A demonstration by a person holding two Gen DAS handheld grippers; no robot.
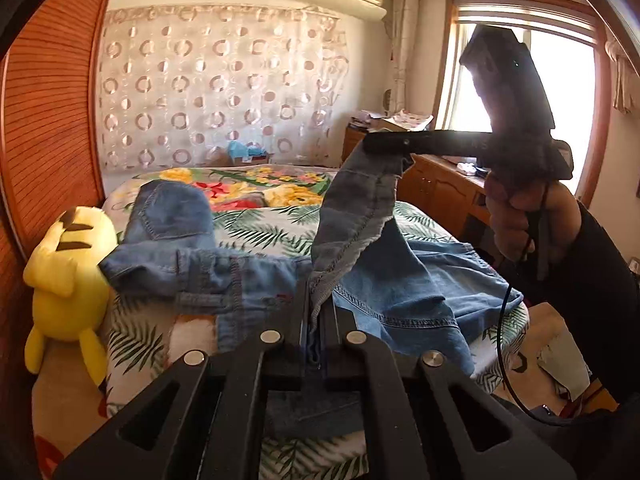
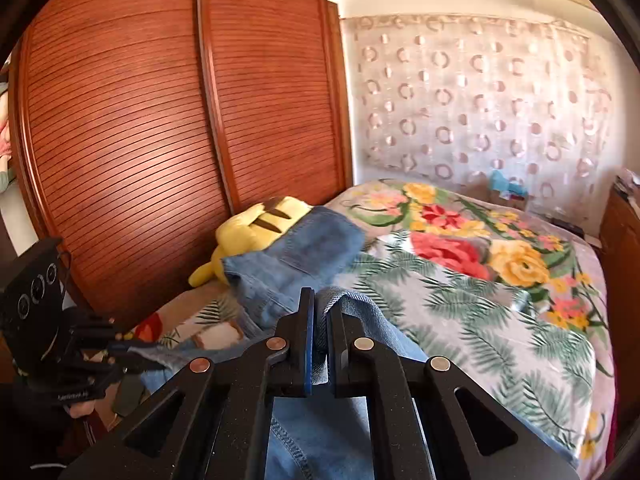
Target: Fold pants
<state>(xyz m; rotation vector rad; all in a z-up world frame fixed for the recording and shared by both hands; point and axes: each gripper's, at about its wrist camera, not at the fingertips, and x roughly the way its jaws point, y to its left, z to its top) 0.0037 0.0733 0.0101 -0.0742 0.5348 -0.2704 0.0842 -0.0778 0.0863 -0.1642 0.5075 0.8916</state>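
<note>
step: lifting pants (image 1: 400, 288) off bed (image 1: 280, 224) | left hand-held gripper (image 1: 316, 320): pinching denim edge | right hand-held gripper (image 2: 320, 344): pinching a denim fold, raised | pants: hanging between both, rest ahead on bed | next: likely carry both edges forward evenly to fold

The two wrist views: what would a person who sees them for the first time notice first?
Probably the blue denim pants, lifted off the flowered bedspread by both grippers: the left gripper and the right gripper are each shut on a fold of the cloth. Next, the yellow plush toy at the bed's edge, beside the slatted wooden wardrobe doors.
</note>
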